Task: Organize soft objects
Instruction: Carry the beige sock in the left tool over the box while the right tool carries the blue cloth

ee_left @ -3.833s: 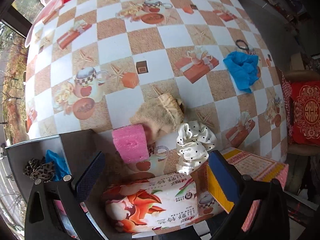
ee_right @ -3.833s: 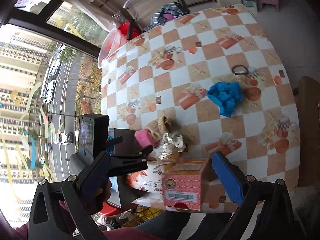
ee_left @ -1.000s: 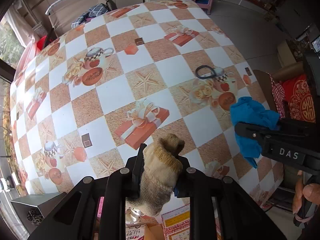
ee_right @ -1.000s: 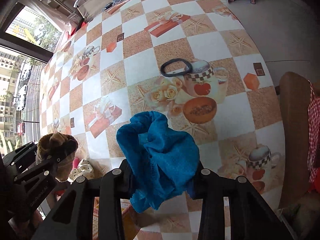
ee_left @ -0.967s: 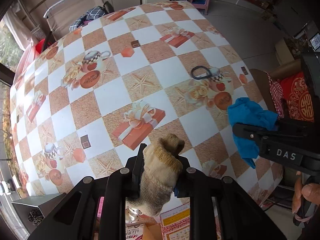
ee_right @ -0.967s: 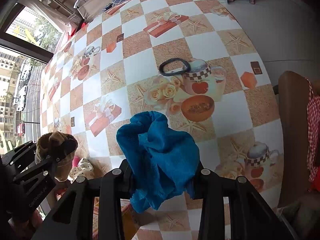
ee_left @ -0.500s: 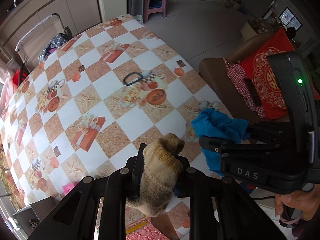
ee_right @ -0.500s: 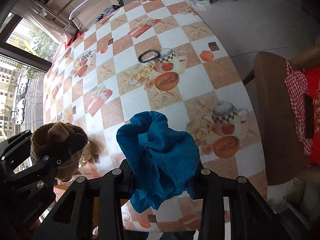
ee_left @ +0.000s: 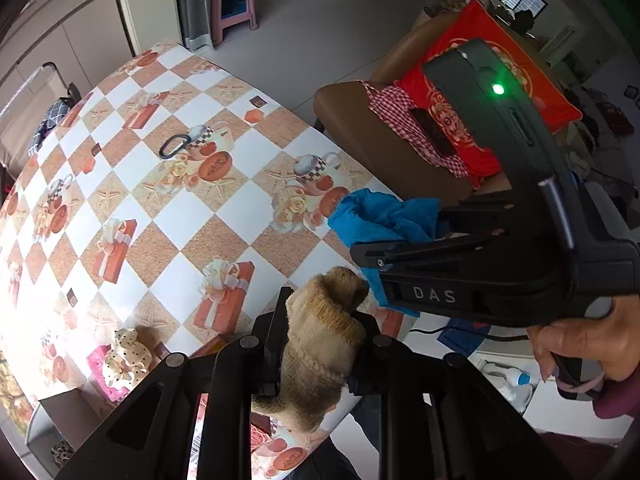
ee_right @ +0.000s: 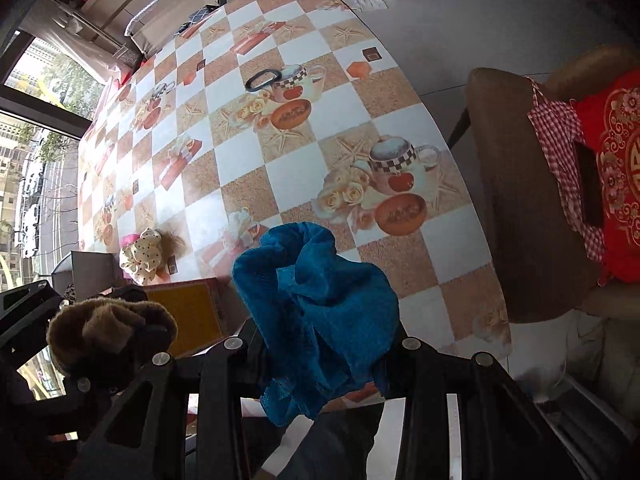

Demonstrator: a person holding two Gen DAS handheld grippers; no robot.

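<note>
Change since earlier: both tools have risen well above the surface and turned toward the chair side; 3.8 s ago the two cloths lay on the tablecloth, now each is in the air.
Left tool [ee_left: 320, 320]: jaws closed tight on the beige knitted sock-like cloth [ee_left: 320, 344], gripped at its middle, the cuff standing above, the toe hanging below.
Right tool [ee_right: 324, 344]: jaws closed on the crumpled blue towelling cloth [ee_right: 316, 300], held just beside the left one.
Handling: both seem light, limp and not fragile; a pinch through the bunched middle should hold, loose ends will dangle.
Surface: the round table with checked orange-and-white tablecloth [ee_right: 248, 176] carries a cream polka-dot scrunchie [ee_left: 124, 356] on a pink sponge block [ee_left: 96, 368], and a black hair band [ee_right: 262, 80] far off.
Beside: brown chair with red cushion [ee_right: 616, 168].
</note>
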